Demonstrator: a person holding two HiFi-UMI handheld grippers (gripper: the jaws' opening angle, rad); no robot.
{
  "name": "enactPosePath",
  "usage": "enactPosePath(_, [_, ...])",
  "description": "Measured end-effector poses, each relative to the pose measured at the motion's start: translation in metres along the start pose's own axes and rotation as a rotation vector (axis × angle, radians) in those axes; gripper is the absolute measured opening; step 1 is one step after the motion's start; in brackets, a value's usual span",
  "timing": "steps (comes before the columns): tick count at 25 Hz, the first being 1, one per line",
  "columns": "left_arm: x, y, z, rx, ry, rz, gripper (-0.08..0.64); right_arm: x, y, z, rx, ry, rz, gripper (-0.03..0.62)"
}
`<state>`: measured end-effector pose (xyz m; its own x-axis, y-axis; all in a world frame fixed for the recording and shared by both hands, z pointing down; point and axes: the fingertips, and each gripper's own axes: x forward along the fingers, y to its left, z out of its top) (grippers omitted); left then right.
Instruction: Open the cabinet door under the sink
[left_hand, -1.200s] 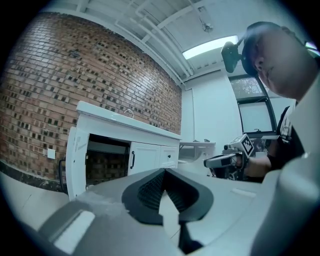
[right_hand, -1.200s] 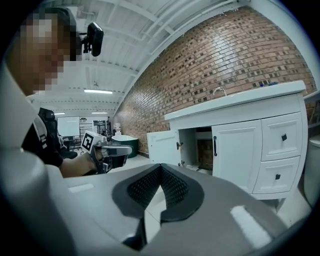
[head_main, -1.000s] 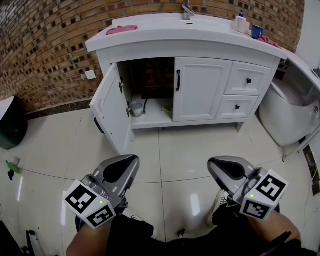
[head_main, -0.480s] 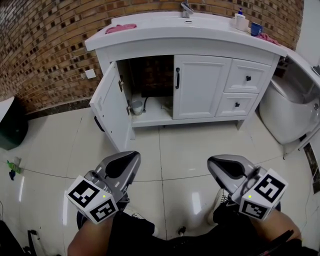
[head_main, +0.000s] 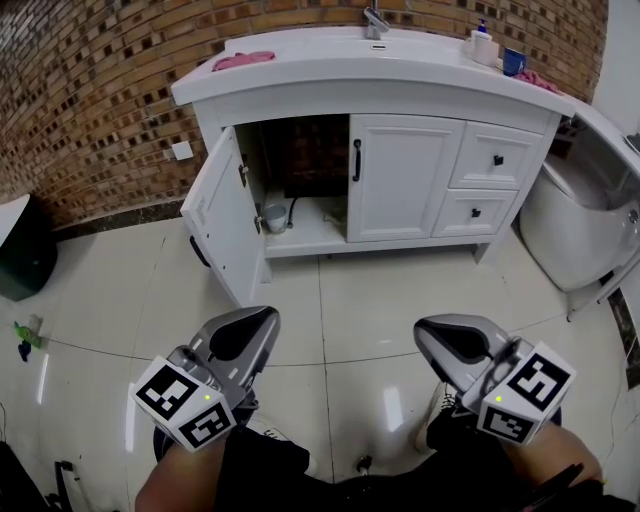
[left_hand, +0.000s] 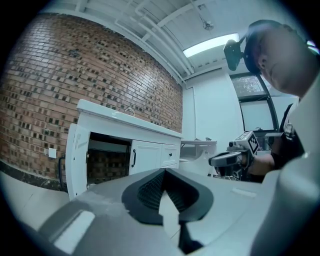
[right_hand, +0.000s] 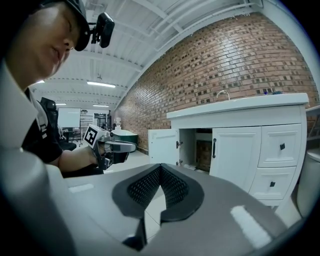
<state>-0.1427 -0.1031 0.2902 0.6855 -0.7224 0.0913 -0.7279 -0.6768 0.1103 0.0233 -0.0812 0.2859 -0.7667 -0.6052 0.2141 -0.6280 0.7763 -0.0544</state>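
Note:
The white vanity (head_main: 380, 92) stands against the brick wall. Its left cabinet door (head_main: 222, 215) hangs swung wide open toward me, showing a dark inside with a pipe and a small metal pot (head_main: 273, 215). The right door (head_main: 400, 175), with a black handle (head_main: 356, 160), is closed. My left gripper (head_main: 264, 319) and right gripper (head_main: 424, 331) are held low over the floor, well short of the vanity, jaws shut and empty. The open door (left_hand: 76, 157) shows in the left gripper view, and again as the open door (right_hand: 164, 146) in the right gripper view.
Two drawers (head_main: 495, 158) sit right of the doors. A tap (head_main: 375, 20), a pink cloth (head_main: 243, 59), a soap bottle (head_main: 483, 45) and a blue cup (head_main: 514, 62) are on the counter. A white tub (head_main: 575, 215) stands at the right and a dark bin (head_main: 22, 250) at the left, on a glossy tile floor.
Only slight wobble: the left gripper shifted a little and came back. The door stays open and both grippers stay shut.

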Motion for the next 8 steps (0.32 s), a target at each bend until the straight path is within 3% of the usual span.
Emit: enactPosePath(8, [-0.0012, 0.0018, 0.0023, 0.0, -0.006, 0.004, 0.005, 0.001, -0.0012, 0.0014, -0.001, -0.004, -0.002, 0.008])
